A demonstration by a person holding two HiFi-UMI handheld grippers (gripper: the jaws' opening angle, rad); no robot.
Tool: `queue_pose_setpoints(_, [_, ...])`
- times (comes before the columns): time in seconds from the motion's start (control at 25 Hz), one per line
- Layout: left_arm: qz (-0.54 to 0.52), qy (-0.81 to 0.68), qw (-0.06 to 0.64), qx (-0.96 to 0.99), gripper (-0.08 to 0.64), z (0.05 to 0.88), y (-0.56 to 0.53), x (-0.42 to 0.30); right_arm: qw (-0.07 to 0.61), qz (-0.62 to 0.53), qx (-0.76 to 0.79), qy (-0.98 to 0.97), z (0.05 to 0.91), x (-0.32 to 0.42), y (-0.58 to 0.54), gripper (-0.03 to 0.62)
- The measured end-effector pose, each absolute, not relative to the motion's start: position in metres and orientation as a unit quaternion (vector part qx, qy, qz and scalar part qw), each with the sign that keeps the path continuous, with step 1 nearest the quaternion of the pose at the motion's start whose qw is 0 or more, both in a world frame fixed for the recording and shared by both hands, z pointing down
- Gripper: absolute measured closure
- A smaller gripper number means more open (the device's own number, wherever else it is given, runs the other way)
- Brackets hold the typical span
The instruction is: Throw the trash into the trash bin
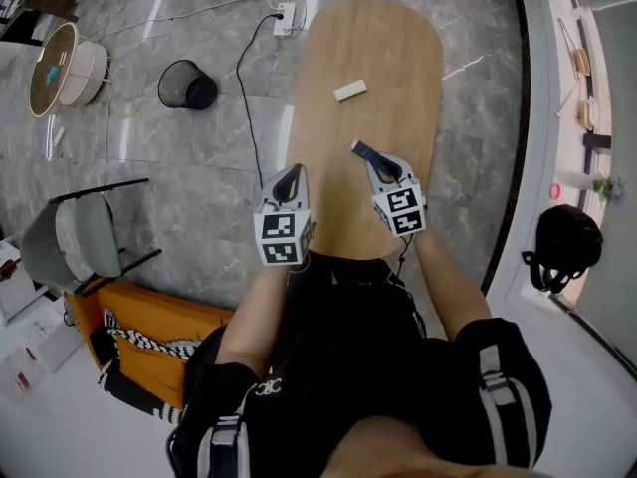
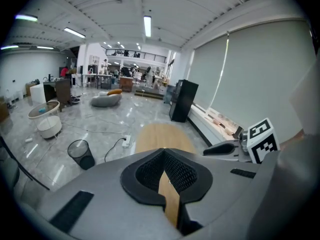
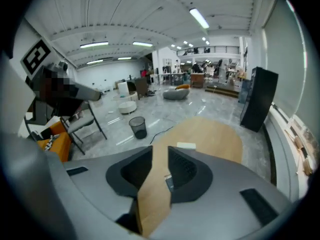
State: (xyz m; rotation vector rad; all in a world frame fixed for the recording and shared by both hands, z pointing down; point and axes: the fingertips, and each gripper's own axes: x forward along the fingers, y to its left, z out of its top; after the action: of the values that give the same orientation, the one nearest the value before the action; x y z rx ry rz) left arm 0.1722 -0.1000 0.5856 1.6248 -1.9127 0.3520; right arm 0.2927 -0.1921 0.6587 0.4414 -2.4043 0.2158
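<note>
— Trash (image 1: 349, 91) sat where, seen from the head view?
— On the bench (image 1: 388, 38), a small white piece, well ahead of both grippers. The bin (image 1: 185, 84) stood on the floor (image 1: 179, 187), off the bench's left side. The left hand-held gripper (image 1: 294, 172) hung at the bench's left edge, and the right hand-held gripper (image 1: 356, 149) was over the wood.
— And the left gripper view?
— Its jaws met at the tips with nothing in them. The bin was at lower left and the bench ahead.
— The right gripper view?
— Jaws slightly apart, with only bench showing between them. The trash lay beyond the tips, untouched, and the bin stood farther left on the floor.
</note>
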Motion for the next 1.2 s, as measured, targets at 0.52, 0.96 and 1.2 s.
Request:
queue_pose_setpoints(0.52, [0.164,-0.711,0.339,0.594,0.548,0.645,-0.087,0.173,0.539,0.062,0.072,-0.837,0.850,0.312,-0.210,0.417])
queue_pose_setpoints(0.96, [0.184,-0.703,0.354,0.589,0.548,0.675,-0.088,0.175,0.609,0.033,0.037,-0.792,0.937,0.315,-0.221,0.402])
queue_pose_setpoints(1.2, [0.179,-0.705,0.360,0.584,0.548,0.675,-0.081,0.174,0.621,0.056,0.043,-0.780,0.941,0.317,-0.215,0.411])
